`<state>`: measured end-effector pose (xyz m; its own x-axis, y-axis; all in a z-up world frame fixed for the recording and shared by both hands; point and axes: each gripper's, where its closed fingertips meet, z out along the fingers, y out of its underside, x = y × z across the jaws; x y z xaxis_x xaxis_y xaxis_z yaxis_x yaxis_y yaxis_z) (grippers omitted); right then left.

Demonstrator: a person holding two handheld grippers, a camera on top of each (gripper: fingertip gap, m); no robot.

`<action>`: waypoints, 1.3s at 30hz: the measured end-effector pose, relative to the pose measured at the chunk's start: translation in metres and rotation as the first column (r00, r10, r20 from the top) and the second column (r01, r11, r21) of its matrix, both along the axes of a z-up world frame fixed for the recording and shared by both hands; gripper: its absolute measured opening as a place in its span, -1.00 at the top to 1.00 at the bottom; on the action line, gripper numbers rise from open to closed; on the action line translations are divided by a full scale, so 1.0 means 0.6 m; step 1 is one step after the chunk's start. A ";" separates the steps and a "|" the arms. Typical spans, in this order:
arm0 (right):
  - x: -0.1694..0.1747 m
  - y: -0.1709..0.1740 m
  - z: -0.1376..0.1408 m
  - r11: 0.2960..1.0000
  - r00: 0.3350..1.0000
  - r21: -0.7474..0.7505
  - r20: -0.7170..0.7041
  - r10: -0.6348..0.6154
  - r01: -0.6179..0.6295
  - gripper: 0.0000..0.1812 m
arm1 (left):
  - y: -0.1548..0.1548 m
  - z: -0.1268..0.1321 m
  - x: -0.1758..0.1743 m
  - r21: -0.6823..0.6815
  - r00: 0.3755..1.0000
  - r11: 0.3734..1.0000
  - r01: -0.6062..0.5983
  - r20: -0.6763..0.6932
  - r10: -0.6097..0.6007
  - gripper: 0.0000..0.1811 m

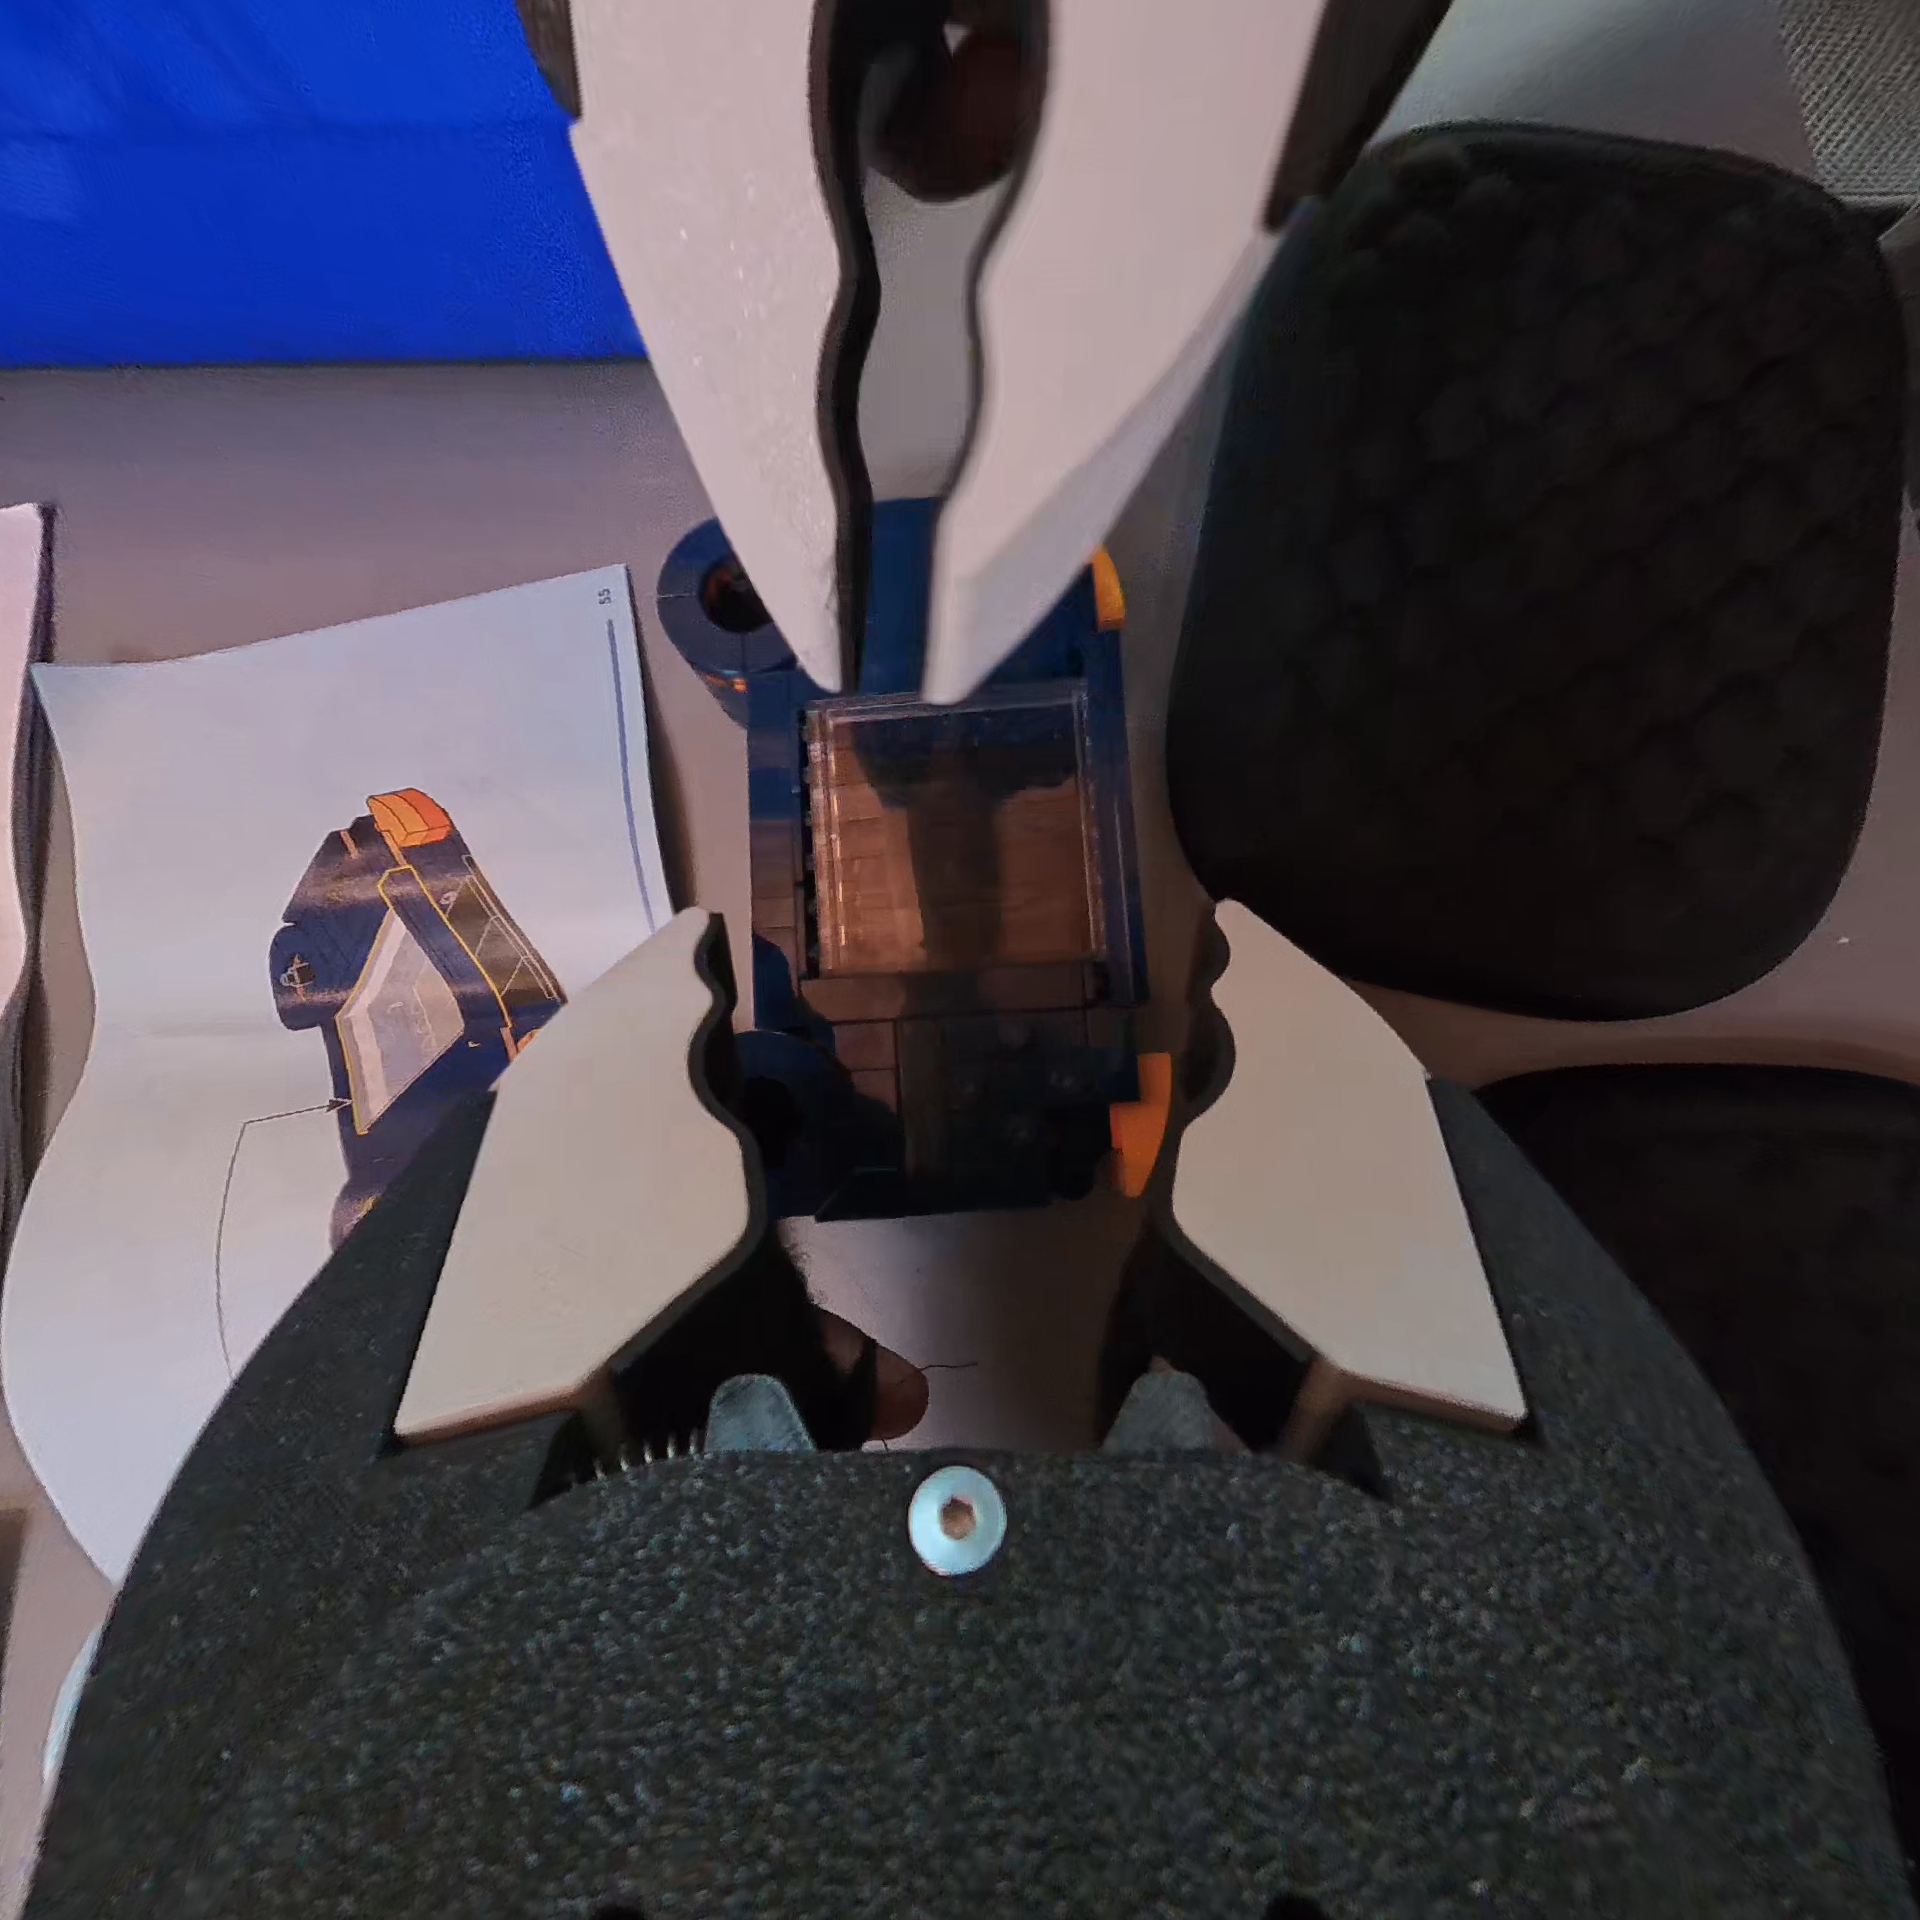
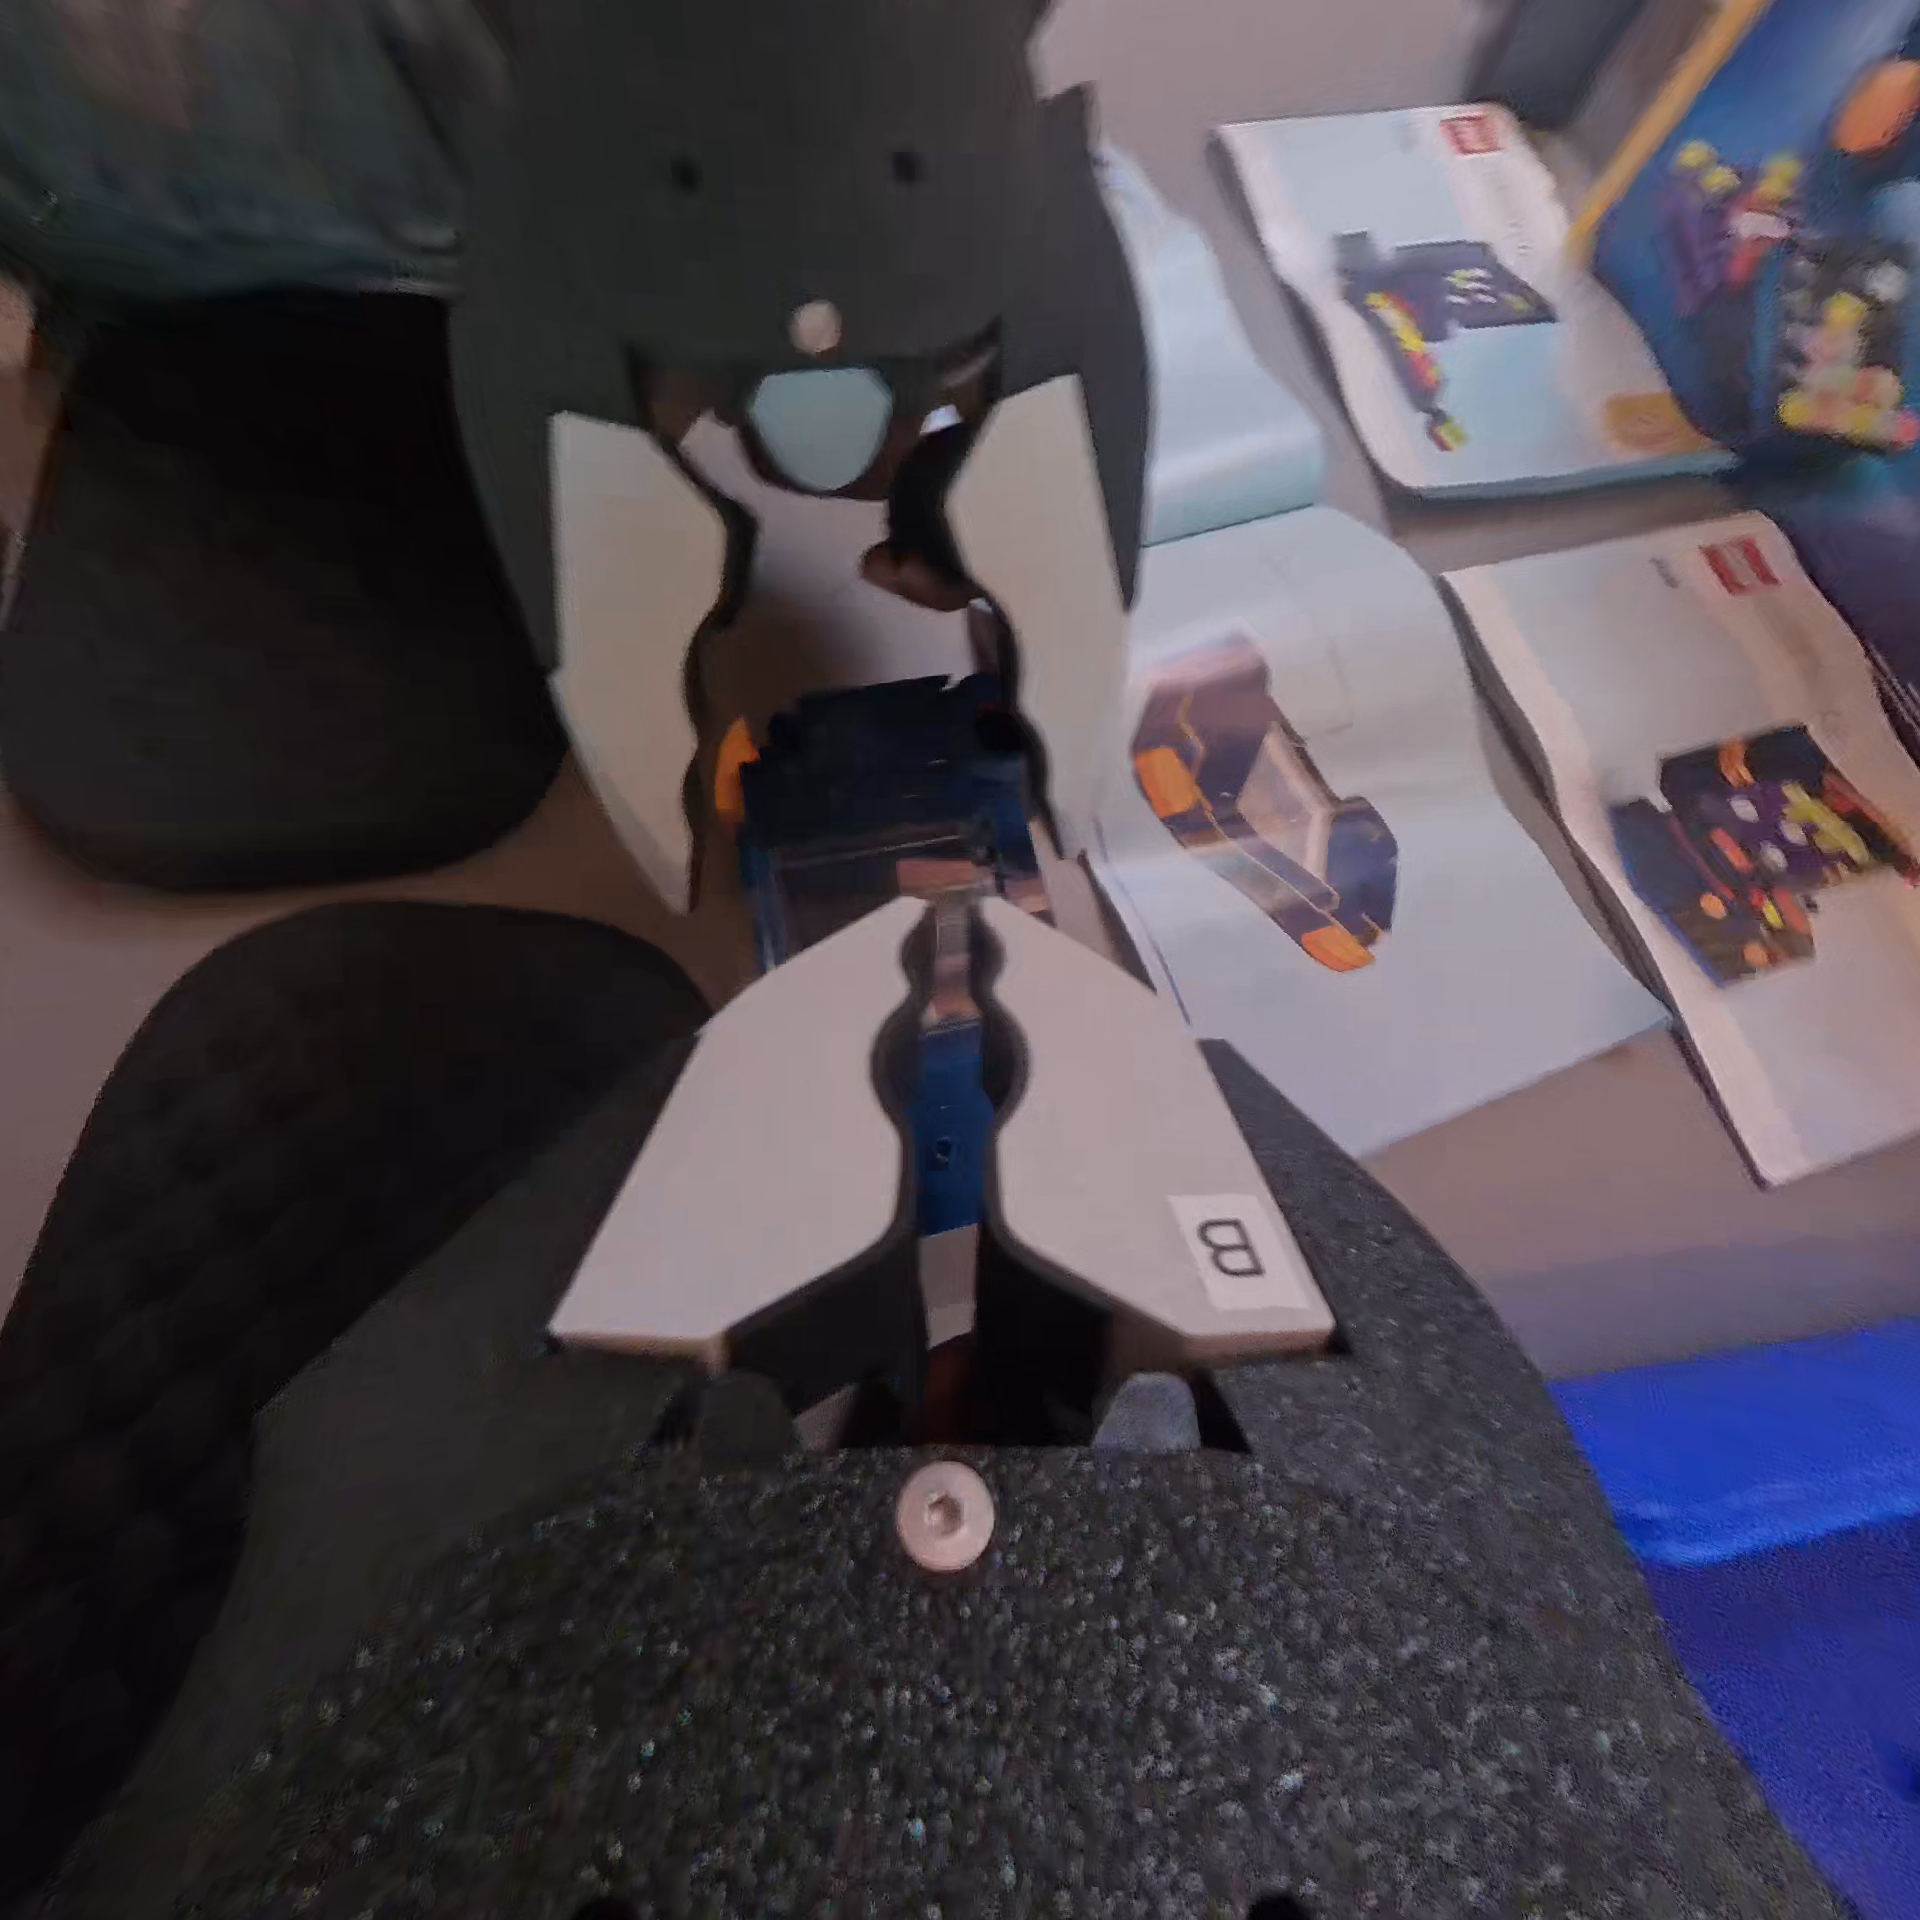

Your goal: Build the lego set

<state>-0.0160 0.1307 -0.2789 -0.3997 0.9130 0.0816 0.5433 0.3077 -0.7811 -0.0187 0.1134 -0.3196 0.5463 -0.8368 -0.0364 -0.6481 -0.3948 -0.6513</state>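
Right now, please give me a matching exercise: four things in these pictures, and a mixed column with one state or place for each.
Things:
1. left gripper
2. right gripper
3. transparent windscreen piece
4. open instruction booklet

States or places:
A. lies flat on the table beside the model
B. open, fingers on both sides of the dark blue car model
C. sits on top of the model
D. nearly shut, tips at the windscreen's edge

Pairs: 1-B, 2-D, 3-C, 4-A

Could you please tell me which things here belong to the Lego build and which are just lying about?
In use: Lego car, clear windscreen, open booklet, left gripper, right gripper.
Lying about: black pads, blue cloth, closed booklets, Lego box.
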 end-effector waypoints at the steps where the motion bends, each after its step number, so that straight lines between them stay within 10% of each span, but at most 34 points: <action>1: -0.004 0.009 -0.004 0.998 0.998 -0.019 -0.014 -0.066 0.065 1.00 | 0.000 -0.002 0.002 -0.006 1.000 1.000 0.003 -0.001 -0.003 0.07; 5: 0.005 0.012 -0.059 0.993 0.990 0.038 0.076 -0.116 0.114 1.00 | -0.001 -0.013 0.002 -0.020 0.999 1.000 0.005 -0.033 -0.006 0.06; 10: -0.001 0.028 -0.018 0.983 0.983 -0.033 -0.028 -0.179 0.178 1.00 | 0.000 -0.017 -0.001 -0.015 0.999 1.000 0.001 -0.046 -0.001 0.08; 16: 0.025 0.008 -0.019 0.999 1.000 0.041 0.008 -0.014 0.014 0.54 | 0.007 -0.012 -0.005 0.036 0.998 0.999 -0.016 -0.055 0.018 0.09; 20: 0.032 -0.028 -0.006 0.978 0.991 0.170 -0.032 0.132 -0.124 0.92 | 0.009 0.005 -0.003 0.124 0.999 0.992 -0.022 -0.021 0.024 0.17; 24: 0.030 -0.057 -0.025 0.883 0.980 0.458 -0.109 0.166 -0.099 0.66 | -0.009 0.014 -0.010 0.170 0.998 0.984 -0.059 -0.003 0.060 0.25; 28: 0.018 -0.047 -0.052 0.684 0.977 0.728 -0.110 0.181 -0.045 0.82 | -0.025 0.024 -0.017 0.146 0.992 0.984 -0.099 0.095 0.085 0.22; 39: 0.014 -0.044 -0.048 0.459 0.966 0.889 -0.114 0.234 -0.007 0.91 | 0.006 -0.014 -0.023 -0.075 0.998 0.997 -0.033 -0.056 0.029 0.03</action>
